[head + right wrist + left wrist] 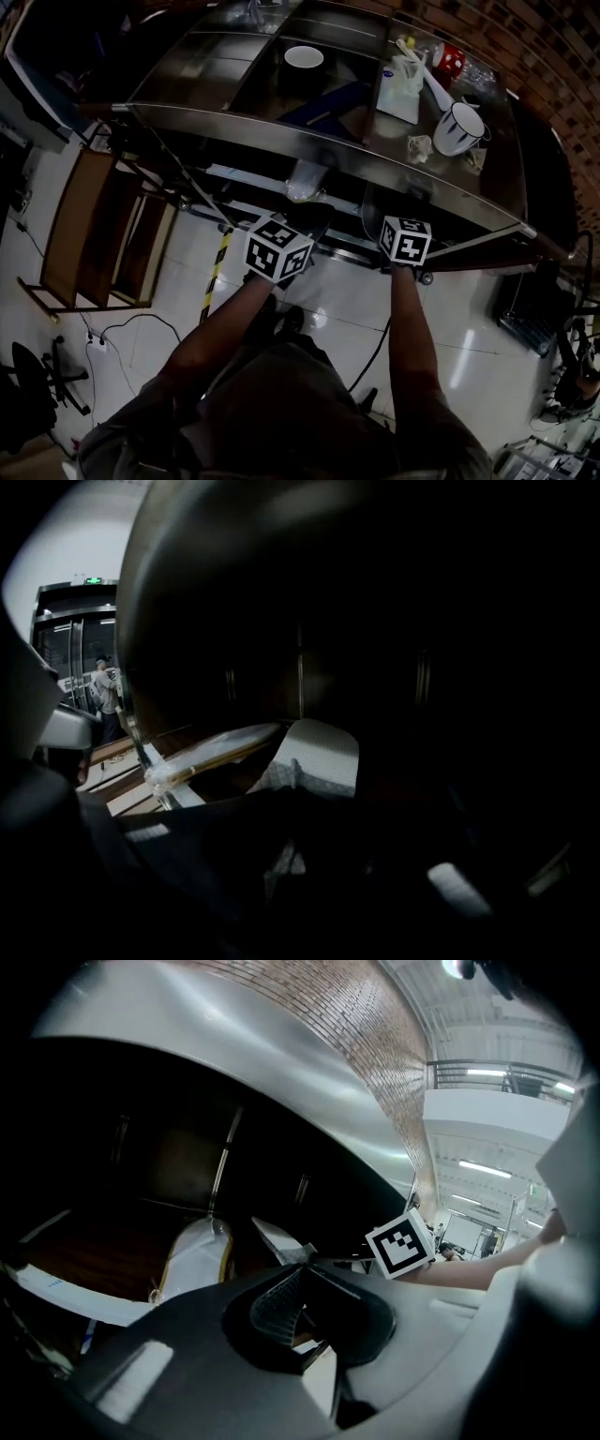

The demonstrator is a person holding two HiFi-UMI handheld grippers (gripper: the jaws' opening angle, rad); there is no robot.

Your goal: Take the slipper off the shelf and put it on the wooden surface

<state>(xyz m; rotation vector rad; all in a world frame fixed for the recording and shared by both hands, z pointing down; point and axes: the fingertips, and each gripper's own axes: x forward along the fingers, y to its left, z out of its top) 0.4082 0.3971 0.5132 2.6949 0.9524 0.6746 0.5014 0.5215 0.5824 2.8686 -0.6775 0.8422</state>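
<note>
A white waffle-textured slipper (317,754) lies on the dark lower shelf under the steel table (309,141). In the left gripper view the slipper (277,1238) shows as a pointed white piece right at my left gripper (302,1265), whose tips meet on its near edge. My right gripper (286,803) is very dark; its jaws look closed together just short of the slipper, with nothing clearly between them. From the head view both marker cubes, left (277,248) and right (405,239), sit at the table's front edge and the jaws are hidden beneath it.
A plastic-wrapped pale item with a yellow rim (192,1255) (211,750) lies left of the slipper on the shelf. A wooden rack (98,230) stands on the floor to the left. On the table top are a bowl (304,57), a white mug (457,128) and bottles.
</note>
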